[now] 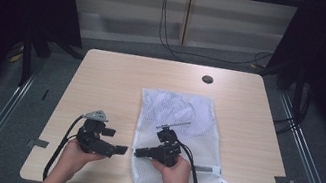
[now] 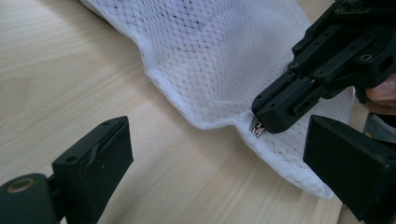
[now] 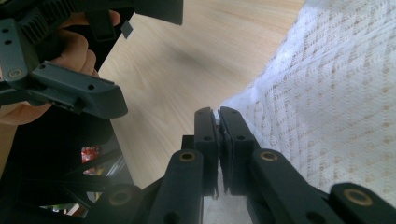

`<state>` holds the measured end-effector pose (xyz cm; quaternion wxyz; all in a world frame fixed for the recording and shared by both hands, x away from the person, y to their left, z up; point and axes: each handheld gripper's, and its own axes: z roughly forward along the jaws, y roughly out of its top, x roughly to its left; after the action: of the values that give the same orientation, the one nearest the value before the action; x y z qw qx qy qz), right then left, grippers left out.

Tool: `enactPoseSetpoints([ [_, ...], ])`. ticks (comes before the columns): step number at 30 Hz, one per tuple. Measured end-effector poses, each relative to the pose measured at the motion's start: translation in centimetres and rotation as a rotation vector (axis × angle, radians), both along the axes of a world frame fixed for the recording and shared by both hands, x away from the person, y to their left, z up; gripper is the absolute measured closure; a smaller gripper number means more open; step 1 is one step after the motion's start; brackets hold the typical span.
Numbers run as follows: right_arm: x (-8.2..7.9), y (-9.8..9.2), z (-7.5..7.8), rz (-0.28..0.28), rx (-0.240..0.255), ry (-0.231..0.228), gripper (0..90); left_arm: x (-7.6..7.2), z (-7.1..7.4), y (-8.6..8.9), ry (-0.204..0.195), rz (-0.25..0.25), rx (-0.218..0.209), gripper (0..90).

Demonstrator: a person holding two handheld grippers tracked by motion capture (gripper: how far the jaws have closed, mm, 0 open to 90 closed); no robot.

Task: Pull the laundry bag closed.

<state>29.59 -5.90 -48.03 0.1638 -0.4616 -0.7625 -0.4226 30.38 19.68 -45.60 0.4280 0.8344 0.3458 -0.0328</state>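
Claws number two: right claw point(image 2: 261, 125) pinches one mesh bag's point(image 1: 197, 115) zipper pull point(image 2: 256, 129); left claw point(image 2: 224, 163) gapes empty.

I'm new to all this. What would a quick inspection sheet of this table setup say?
Surface: light wooden table, with a dark round hole near the far edge.
Job's things: white mesh laundry bag lying flat; small metal zipper pull at its near left edge.
Clutter: nothing seen.
Grippers: right gripper shut on the zipper pull at the bag's edge; left gripper open, jaws wide, just beside the bag.
Cables: a black cable trails from each gripper; more run across the floor behind.
Surroundings: dark curtains both sides, grey floor, pale wall panel behind.
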Motion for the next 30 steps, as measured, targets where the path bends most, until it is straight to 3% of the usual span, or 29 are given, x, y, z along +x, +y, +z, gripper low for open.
enactPoseSetpoints([
  [10,0.0,-0.3,0.4,-0.01,0.011,-0.007,85.9,0.0,-0.5,-0.5,0.073,-0.026,-0.032,9.7],
  [22,0.0,-0.6,0.6,-0.015,0.016,-0.013,85.9,-0.3,-1.0,-1.3,0.101,-0.053,-0.022,11.4],
  [30,0.0,-0.6,0.7,-0.02,0.019,-0.016,86.0,-0.4,-1.2,-1.7,0.146,-0.079,-0.051,17.9],
])
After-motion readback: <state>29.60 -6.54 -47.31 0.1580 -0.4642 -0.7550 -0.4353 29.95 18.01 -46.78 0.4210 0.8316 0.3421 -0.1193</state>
